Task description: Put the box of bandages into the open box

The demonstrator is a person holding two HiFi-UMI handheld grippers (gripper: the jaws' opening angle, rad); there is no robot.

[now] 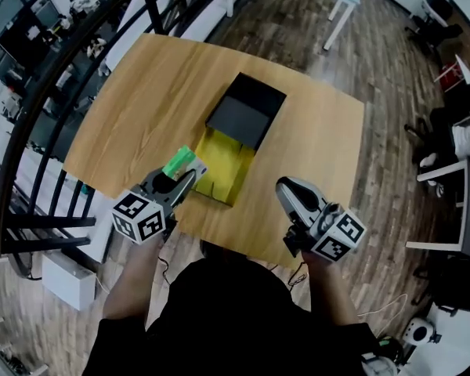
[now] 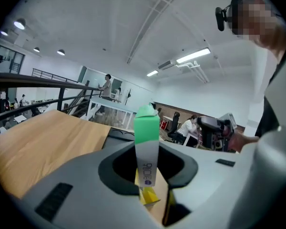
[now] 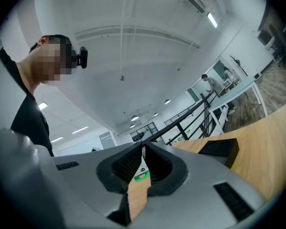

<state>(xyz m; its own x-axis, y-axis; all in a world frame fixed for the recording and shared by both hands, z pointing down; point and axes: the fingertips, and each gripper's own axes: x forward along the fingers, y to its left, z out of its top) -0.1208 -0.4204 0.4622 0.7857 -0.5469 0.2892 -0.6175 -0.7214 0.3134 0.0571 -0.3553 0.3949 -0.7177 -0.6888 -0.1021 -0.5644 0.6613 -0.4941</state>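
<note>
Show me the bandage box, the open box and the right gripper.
bandage box (image 1: 179, 163): head view, on its green end.
open box (image 1: 225, 164): head view, on its bare yellow floor.
right gripper (image 1: 283, 185): head view, at its jaw tips.

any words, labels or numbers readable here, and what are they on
On the bandage box in the left tool: dark print and a round logo on its white side, too blurred to read.
On the marker cubes: square patterns only, no words.
Nothing else legible.
</note>
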